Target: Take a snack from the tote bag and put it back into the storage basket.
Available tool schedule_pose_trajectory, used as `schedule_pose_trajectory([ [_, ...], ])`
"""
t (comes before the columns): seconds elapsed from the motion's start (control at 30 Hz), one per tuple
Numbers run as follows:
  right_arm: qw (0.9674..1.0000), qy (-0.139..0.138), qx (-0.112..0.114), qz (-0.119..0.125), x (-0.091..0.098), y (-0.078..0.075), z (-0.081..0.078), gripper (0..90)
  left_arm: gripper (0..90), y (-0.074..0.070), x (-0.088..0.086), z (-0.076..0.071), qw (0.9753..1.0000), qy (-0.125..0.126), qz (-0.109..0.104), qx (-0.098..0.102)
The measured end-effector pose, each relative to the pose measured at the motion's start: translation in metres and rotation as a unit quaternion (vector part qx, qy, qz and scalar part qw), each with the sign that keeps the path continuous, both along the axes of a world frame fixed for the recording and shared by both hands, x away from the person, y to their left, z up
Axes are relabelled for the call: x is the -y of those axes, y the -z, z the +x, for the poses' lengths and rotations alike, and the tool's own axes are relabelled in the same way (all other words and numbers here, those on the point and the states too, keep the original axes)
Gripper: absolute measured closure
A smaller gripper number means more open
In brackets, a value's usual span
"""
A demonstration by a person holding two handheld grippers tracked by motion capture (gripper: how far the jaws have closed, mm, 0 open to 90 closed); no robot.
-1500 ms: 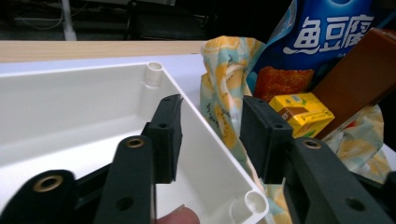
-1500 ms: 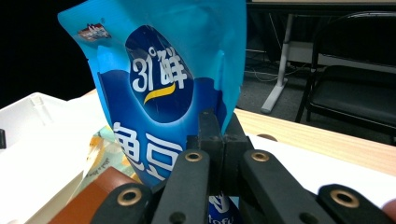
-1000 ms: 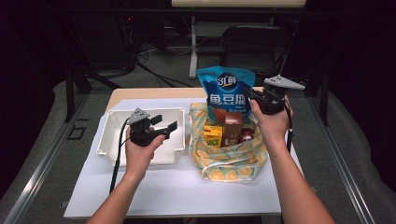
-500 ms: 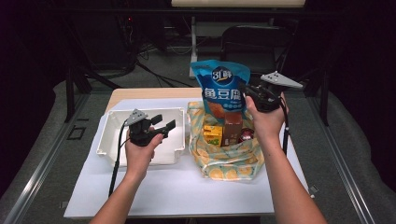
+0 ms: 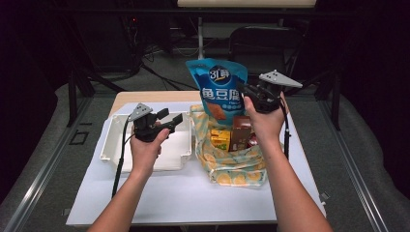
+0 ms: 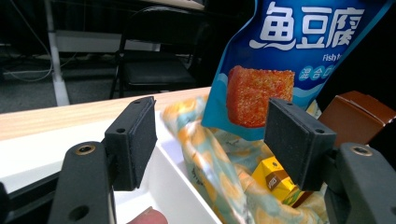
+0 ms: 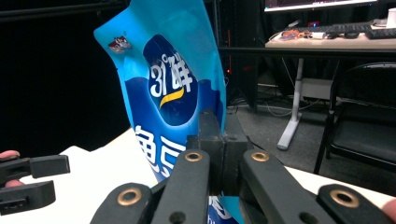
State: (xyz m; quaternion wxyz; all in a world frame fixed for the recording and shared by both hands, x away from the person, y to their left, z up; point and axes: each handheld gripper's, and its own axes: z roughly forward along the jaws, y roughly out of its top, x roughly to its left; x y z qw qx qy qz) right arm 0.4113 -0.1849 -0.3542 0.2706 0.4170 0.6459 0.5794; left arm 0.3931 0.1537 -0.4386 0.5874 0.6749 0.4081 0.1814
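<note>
**Snack pouch lifted out of the cloth bag**

Nearest the camera, two forearms reach in over the white sheet covering the table (image 5: 159, 203). The left gripper (image 5: 170, 119) hangs above the shallow white plastic tray (image 5: 112, 145), its jaws apart with nothing between the pads; they have just been closing a little. Beside the tray sits one yellow-and-teal patterned cloth bag (image 5: 237, 166), open at the top, with one yellow carton (image 5: 220, 140) and one brown carton (image 5: 240, 136) visible inside; something red lies by them, too small to name. Farther back, the right gripper (image 5: 247, 92) is clamped on the edge of one glossy blue fish-tofu snack pouch (image 5: 217, 87), which hangs upright above the bag's mouth, clear of the cartons.

The step in hand looks like unloading: the pouch is out of the bag and in the air. The next move probably calls for carrying it sideways across to the tray and lowering it flat before the jaws let go.
</note>
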Motion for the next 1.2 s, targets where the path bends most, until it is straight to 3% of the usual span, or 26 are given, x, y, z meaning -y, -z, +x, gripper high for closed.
schedule_pose_trajectory([
  [0.1,0.9999,-0.002,0.000,0.011,-0.002,-0.001,-0.001,90.0,34.7,-0.003,0.000,0.000,1.0000,-0.002,-0.004,0.004],
  [0.4,0.9998,-0.019,0.000,0.005,-0.015,0.005,-0.002,90.0,34.7,-0.008,-0.004,0.004,0.9999,-0.002,-0.004,0.015],
  [0.53,0.9997,-0.024,-0.001,0.006,-0.019,0.006,-0.004,90.0,34.8,-0.013,-0.005,0.008,0.9996,-0.001,-0.021,0.019],
  [0.77,0.9991,-0.039,0.008,0.016,-0.023,0.003,-0.009,90.0,32.7,-0.025,0.005,0.008,0.9989,0.011,-0.021,0.041],
  [1.0,0.9985,-0.050,0.006,0.020,-0.027,0.003,-0.012,90.0,28.3,-0.034,0.017,0.018,0.9985,0.020,-0.017,0.048],
  [1.2,0.9981,-0.057,0.004,0.023,-0.033,0.004,-0.014,90.0,27.7,-0.042,0.028,0.022,0.9984,0.020,0.000,0.053],
])
